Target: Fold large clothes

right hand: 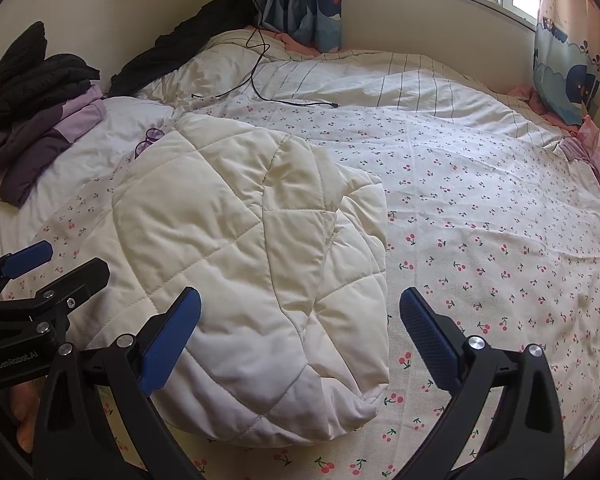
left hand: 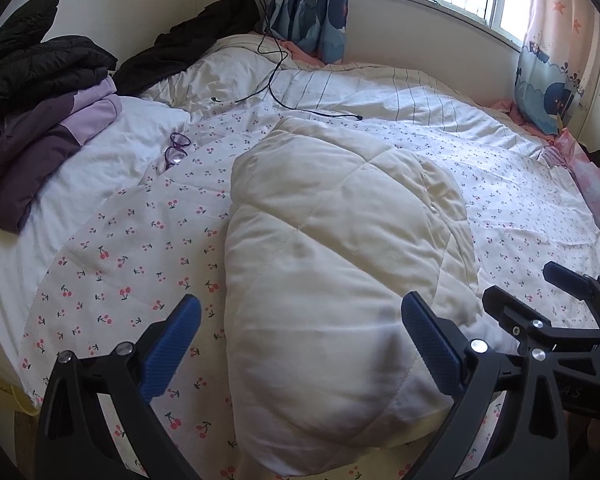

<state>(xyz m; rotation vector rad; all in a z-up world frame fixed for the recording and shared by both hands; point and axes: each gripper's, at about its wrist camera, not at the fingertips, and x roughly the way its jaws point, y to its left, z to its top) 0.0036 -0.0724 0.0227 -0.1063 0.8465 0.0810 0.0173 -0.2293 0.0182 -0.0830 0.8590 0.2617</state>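
A cream quilted padded jacket lies folded into a long bundle on the cherry-print bed cover. It also shows in the right wrist view. My left gripper is open and empty, its blue pads either side of the bundle's near end, just above it. My right gripper is open and empty over the bundle's near right corner. The right gripper shows at the right edge of the left wrist view, and the left gripper at the left edge of the right wrist view.
A pile of purple and black clothes sits at the bed's far left. Purple glasses lie beside it. A black charging cable trails across the bedding. Another black garment lies by the wall. Curtains and a window stand behind.
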